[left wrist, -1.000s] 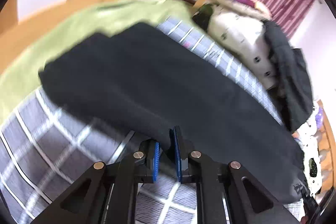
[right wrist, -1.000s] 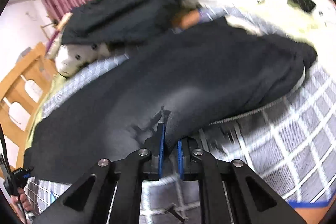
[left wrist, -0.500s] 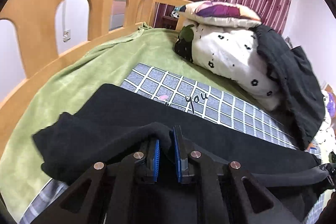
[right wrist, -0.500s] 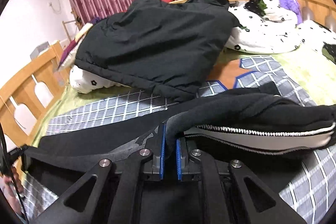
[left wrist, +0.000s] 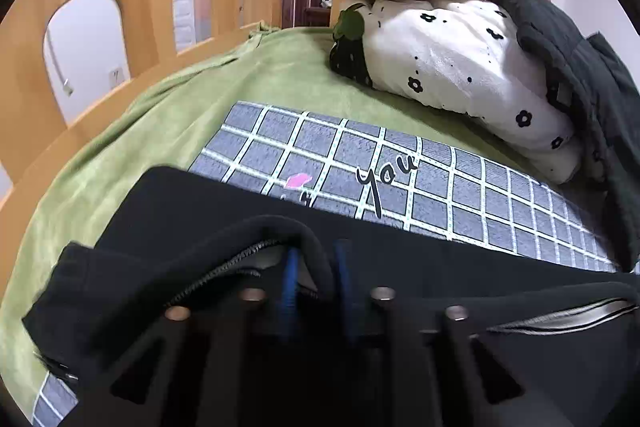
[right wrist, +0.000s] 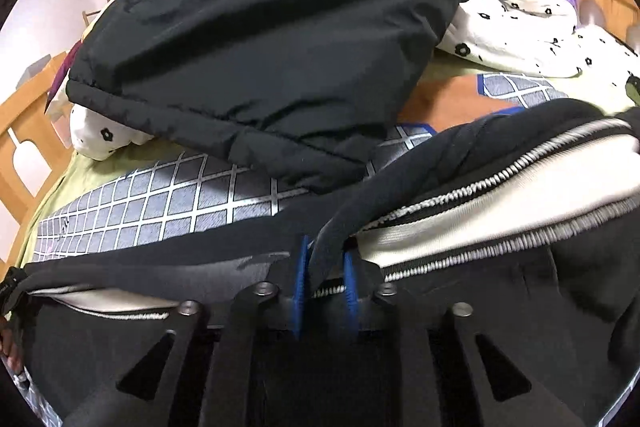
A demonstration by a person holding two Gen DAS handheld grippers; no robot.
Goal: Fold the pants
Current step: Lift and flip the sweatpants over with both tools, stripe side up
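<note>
Carrying the fold across evenly matters: the left hand-held gripper (left wrist: 316, 267) and the right hand-held gripper (right wrist: 326, 267) each pinch an edge of the black pants (left wrist: 168, 211), low in both frames, over the checked blanket (left wrist: 440, 167); level travel avoids wrinkles.

From my left wrist view I can read one word, "you" (left wrist: 386, 181), in black handwritten script on the grey checked blanket (left wrist: 460, 187), centre of the frame. Just left of it, below a pink mark (left wrist: 298, 180), sit a few black strokes, possibly letters, half covered. My right view shows no text.
</note>
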